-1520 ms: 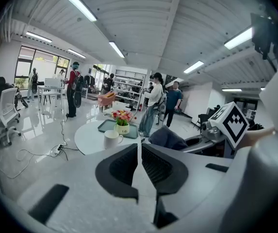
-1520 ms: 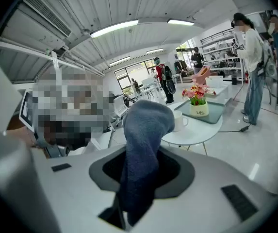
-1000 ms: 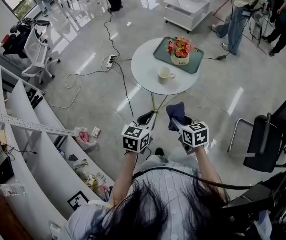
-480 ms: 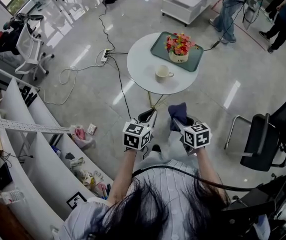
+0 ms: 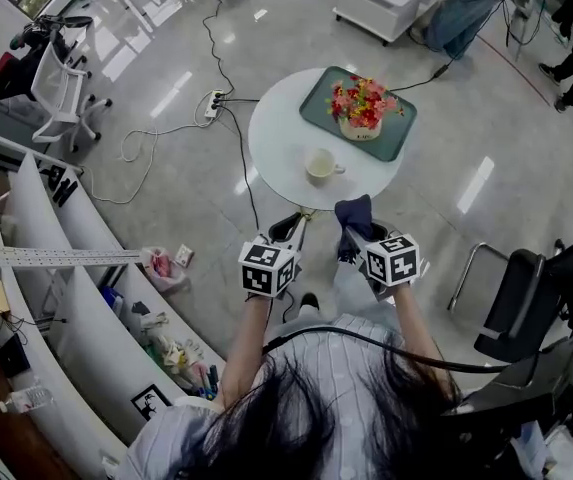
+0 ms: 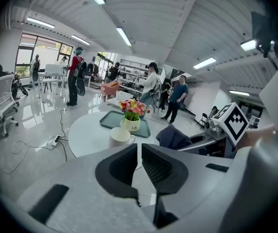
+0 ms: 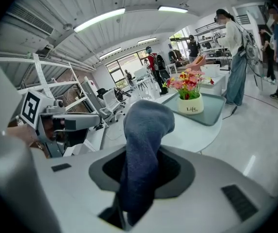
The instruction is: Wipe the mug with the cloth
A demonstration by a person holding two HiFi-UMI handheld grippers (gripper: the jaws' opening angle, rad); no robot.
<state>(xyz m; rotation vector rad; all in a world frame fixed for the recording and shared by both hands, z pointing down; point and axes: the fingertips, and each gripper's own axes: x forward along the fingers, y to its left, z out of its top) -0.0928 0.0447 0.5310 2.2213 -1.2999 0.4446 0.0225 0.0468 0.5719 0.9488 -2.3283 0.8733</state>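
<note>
A cream mug [image 5: 320,165] stands on the round white table [image 5: 276,148], handle to the right; the left gripper view has the mug [image 6: 120,136] ahead of the jaws. My right gripper [image 5: 358,236] is shut on a dark blue cloth [image 5: 353,215], which sticks up between the jaws [image 7: 143,144]. My left gripper [image 5: 291,231] is shut on nothing, its pads [image 6: 124,164] nearly touching. Both grippers hang short of the table's near edge, apart from the mug. In the right gripper view the cloth hides the mug.
A green tray [image 5: 391,133] with a pot of flowers [image 5: 361,106] sits on the table's far side. Cables and a power strip [image 5: 216,103] lie on the floor left of the table. White shelving [image 5: 56,258] runs along the left, a black chair [image 5: 536,298] stands right.
The table and mug have drawn slightly nearer to the grippers in the head view. Both grippers keep the same pose, the cloth still held in the right one.
</note>
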